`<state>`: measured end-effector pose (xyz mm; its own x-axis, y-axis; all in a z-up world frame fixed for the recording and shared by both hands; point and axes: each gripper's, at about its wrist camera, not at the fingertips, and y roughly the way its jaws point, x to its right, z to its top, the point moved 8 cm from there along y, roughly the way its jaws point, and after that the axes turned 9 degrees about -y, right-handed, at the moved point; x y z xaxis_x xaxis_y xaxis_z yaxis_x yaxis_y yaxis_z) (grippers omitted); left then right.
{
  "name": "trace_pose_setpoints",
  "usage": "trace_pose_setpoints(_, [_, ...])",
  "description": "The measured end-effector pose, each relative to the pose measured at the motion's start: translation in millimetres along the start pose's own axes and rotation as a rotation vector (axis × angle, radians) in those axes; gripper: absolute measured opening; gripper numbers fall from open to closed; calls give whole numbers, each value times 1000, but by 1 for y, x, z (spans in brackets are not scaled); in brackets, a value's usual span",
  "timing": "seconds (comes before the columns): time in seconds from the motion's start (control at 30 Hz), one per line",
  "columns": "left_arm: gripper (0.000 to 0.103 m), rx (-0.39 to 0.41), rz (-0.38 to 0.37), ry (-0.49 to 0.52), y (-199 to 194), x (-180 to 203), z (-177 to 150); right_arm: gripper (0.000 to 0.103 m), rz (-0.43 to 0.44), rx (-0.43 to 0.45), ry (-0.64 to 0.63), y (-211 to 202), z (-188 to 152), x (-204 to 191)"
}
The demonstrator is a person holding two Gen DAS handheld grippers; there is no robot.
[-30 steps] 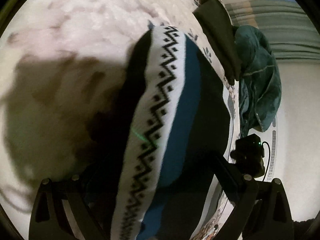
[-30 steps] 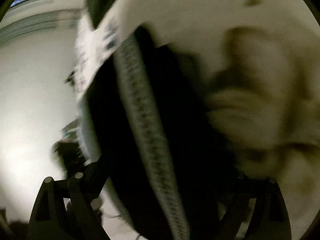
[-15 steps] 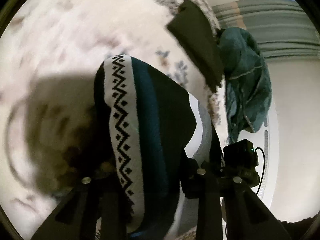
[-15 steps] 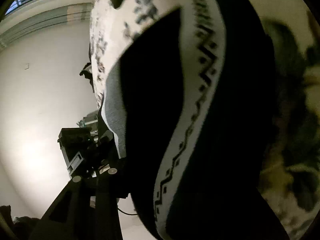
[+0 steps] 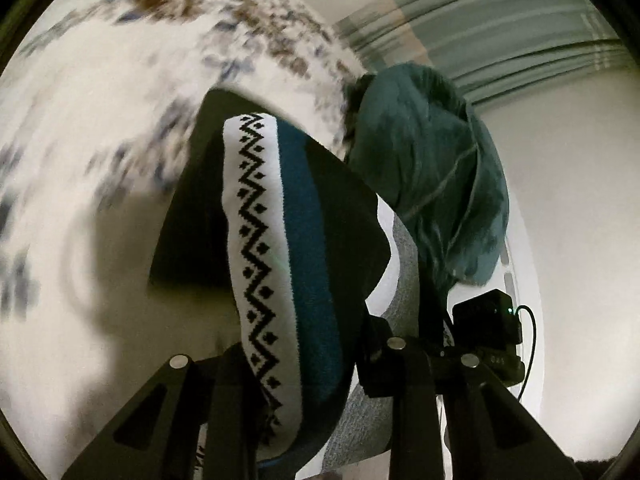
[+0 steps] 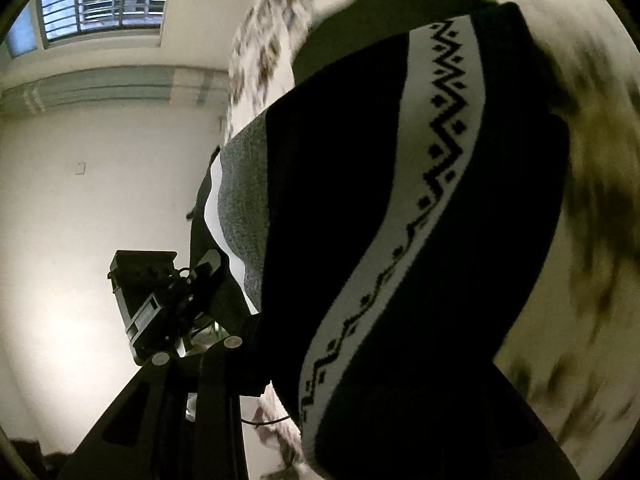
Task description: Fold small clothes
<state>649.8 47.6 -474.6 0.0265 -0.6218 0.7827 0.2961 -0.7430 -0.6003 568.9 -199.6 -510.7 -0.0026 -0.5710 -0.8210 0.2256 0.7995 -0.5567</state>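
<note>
A knit sweater (image 5: 304, 264) with black, teal and grey bands and a white zigzag stripe hangs lifted over the bed. My left gripper (image 5: 308, 364) is shut on one part of it; its fingers (image 5: 224, 392) press the cloth from both sides. The same sweater (image 6: 400, 220) fills the right wrist view, where my right gripper (image 6: 332, 364) is shut on it; only the left finger (image 6: 216, 364) shows, the other is hidden by cloth. The other gripper's black body (image 6: 148, 296) shows close by on the left.
A white bedspread (image 5: 120, 120) with brown and blue print lies below. A crumpled teal garment (image 5: 432, 168) and a dark folded piece (image 5: 208, 128) lie on it. A white wall and a barred window (image 6: 104, 0) are behind.
Both grippers have closed on the sweater and lifted it toward the teal garment and bed edge. The two grippers have come close together.
</note>
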Motion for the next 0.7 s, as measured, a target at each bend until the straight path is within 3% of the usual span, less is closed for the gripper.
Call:
trace_pose_setpoints(0.07, [22,-10,14,7,18,-1,33,38,-18,24,-14,0,51,1])
trace_pose_setpoints(0.2, [26,-60,125,27,74,-22,101,38,-96,29,-45,14,143,16])
trace_pose_setpoints(0.3, [28,-124,224,-26,107,-55,116,39,-176,4,-43,24,188,40])
trace_pose_setpoints(0.33, [35,-133,243,-39,112,-63,117,43,-197,-1,-25,23,198,52])
trace_pose_setpoints(0.4, [55,-120,270,-27,109,-68,116,47,-256,-16,36,25,209,76])
trace_pose_setpoints(0.43, [77,-107,310,9,105,-68,114,52,-268,-12,56,23,211,83])
trace_pose_setpoints(0.47, [89,-99,338,34,102,-67,113,62,-270,-4,63,19,207,87])
trace_pose_setpoints(0.53, [89,-85,393,107,94,-64,101,65,-292,23,58,9,199,89])
trace_pose_setpoints(0.63, [89,-82,401,123,89,-64,90,65,-308,28,89,3,179,107])
trace_pose_setpoints(0.67, [89,-80,403,121,86,-66,81,59,-306,40,103,11,170,105])
trace_pose_setpoints(0.7, [89,-74,410,119,83,-68,78,46,-316,57,121,5,159,112])
